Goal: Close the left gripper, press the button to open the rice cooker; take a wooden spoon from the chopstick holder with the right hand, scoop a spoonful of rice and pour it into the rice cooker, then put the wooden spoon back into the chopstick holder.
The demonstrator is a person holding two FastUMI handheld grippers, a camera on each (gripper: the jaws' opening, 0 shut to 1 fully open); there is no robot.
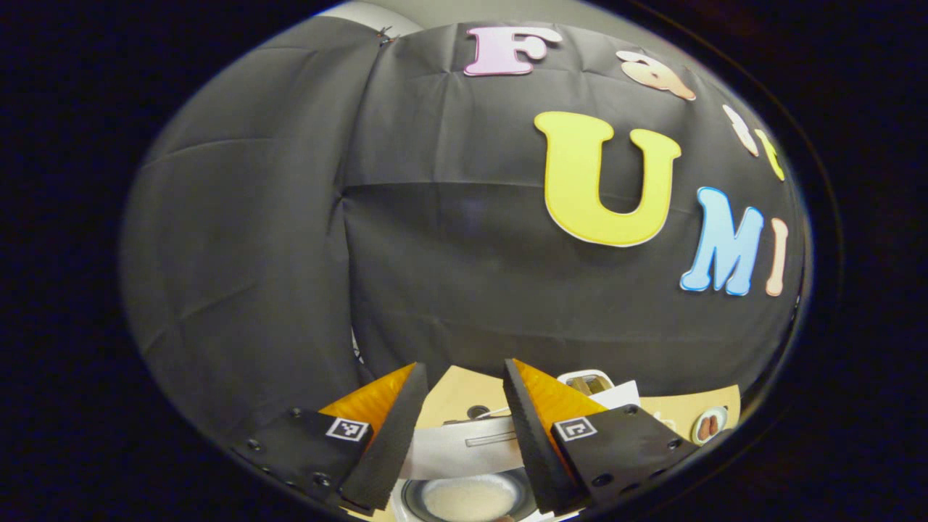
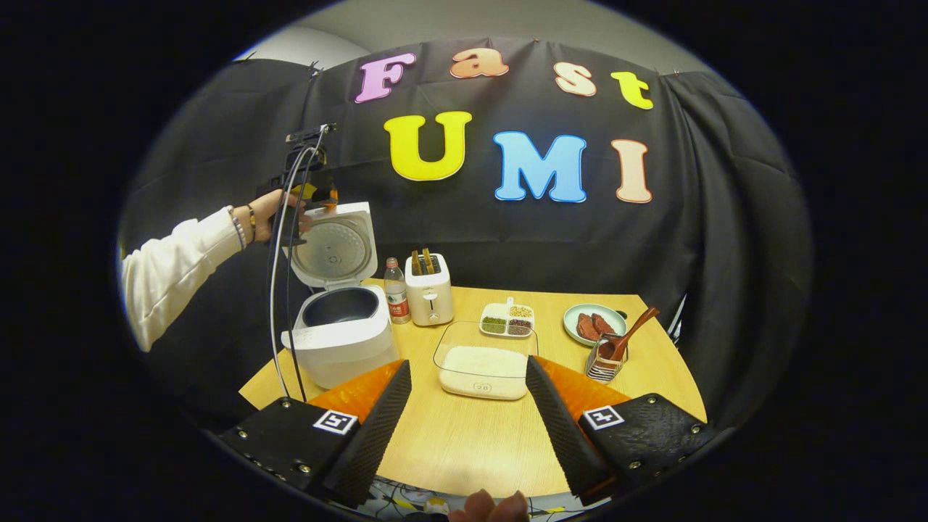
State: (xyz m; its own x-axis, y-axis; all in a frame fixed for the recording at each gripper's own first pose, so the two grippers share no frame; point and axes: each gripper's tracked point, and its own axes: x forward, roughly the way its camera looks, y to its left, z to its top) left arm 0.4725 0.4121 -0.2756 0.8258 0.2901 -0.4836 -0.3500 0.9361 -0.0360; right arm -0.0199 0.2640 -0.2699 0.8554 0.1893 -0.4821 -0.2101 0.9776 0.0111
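Beyond right gripper (image 2: 467, 406) fingers, wooden spoon (image 2: 628, 336) in chopstick holder (image 2: 605, 366).

White sleeve (image 2: 170, 272), wrist bracelets (image 2: 241, 225); each tool (image 2: 467, 409) bears square markers.

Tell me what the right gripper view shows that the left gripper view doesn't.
Right gripper view: wooden spoon in the chopstick holder, rice tray, bottle, and the whole rice cooker with its lid up. Left gripper view: the left gripper, open, close above the cooker. Both: toaster, plate, table.
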